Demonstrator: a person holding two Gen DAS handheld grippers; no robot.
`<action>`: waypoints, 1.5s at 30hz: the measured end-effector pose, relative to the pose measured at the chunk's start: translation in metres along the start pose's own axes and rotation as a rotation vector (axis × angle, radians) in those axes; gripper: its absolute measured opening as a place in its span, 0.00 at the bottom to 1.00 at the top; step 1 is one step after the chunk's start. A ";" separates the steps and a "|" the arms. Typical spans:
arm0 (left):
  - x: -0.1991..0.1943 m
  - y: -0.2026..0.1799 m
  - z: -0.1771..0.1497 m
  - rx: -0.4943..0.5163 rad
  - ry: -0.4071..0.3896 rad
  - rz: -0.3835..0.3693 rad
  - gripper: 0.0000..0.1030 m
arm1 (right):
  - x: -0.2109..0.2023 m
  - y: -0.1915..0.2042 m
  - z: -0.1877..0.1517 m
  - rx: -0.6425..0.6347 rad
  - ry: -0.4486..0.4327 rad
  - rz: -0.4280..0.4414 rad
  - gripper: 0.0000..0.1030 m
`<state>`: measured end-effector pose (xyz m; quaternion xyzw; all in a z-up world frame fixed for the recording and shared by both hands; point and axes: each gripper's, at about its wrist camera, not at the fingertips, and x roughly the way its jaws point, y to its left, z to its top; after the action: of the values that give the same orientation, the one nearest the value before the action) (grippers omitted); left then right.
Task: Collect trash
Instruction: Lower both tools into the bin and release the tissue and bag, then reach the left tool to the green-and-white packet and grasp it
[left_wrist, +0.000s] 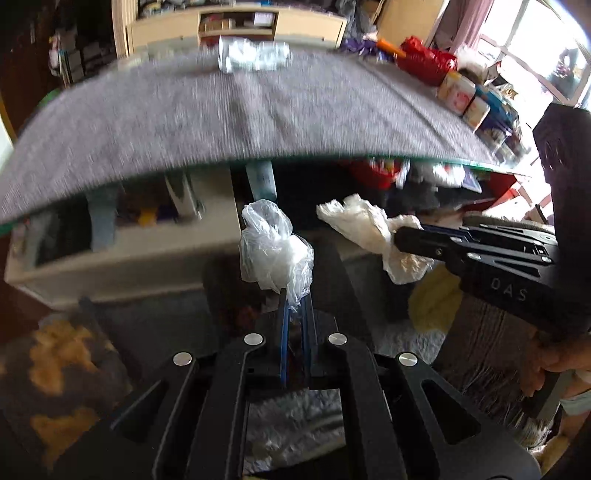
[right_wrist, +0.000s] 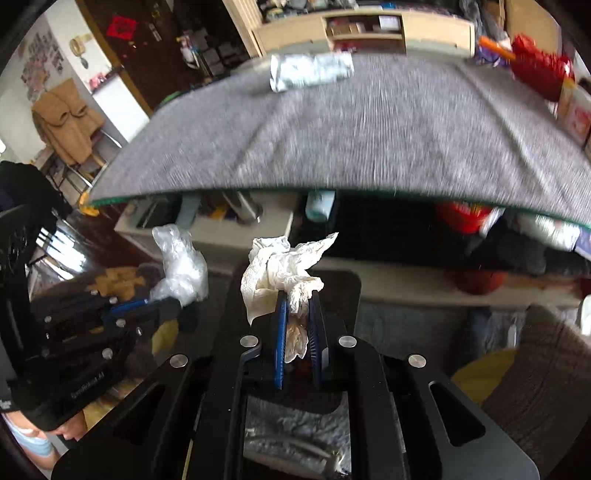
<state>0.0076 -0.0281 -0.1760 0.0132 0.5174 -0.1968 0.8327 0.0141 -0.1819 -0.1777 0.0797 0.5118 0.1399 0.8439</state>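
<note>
At the far left in the left wrist view, a mottled brown and orange cushion (left_wrist: 55, 373) is lying low beside a pale low shelf unit (left_wrist: 122, 254) that is sitting under the edge of the table. The grey cloth-covered table (left_wrist: 258, 122) is stretching across the upper part of both views, blurred, and a crumpled silvery wrapper (left_wrist: 255, 55) is lying on it near its far edge. In the middle, the left gripper (left_wrist: 294, 299) is gripping a wad of clear plastic film (left_wrist: 273, 251), its blue-lined jaws standing narrow with the film pinched between them and bulging above the tips, held in the air in front of the table edge, off the tabletop. Just to the right, the right gripper (left_wrist: 400, 236) is reaching in from the side and is clamping a crumpled white paper towel (left_wrist: 365, 225); in its own view the narrow jaws are pressing on the paper, which is sticking up and out past the fingertips (right_wrist: 282, 325). The two wads are hanging near each other, apart and not touching. Further right, a red basket (left_wrist: 424, 61) and some printed boxes (left_wrist: 458, 92) are standing along the table's right side. At the far right a person's hand (left_wrist: 557, 365) is holding the right gripper's handle.
</note>
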 end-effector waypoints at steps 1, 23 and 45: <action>0.006 0.001 -0.005 -0.005 0.016 -0.004 0.04 | 0.008 -0.001 -0.003 0.006 0.019 0.003 0.12; 0.074 0.014 -0.033 -0.047 0.192 -0.045 0.22 | 0.071 -0.017 -0.021 0.122 0.155 0.044 0.29; 0.003 0.026 0.023 -0.053 0.020 0.045 0.92 | 0.001 -0.032 0.041 0.130 -0.021 -0.013 0.96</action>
<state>0.0373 -0.0098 -0.1726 0.0048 0.5303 -0.1644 0.8317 0.0556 -0.2118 -0.1689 0.1325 0.5116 0.1003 0.8430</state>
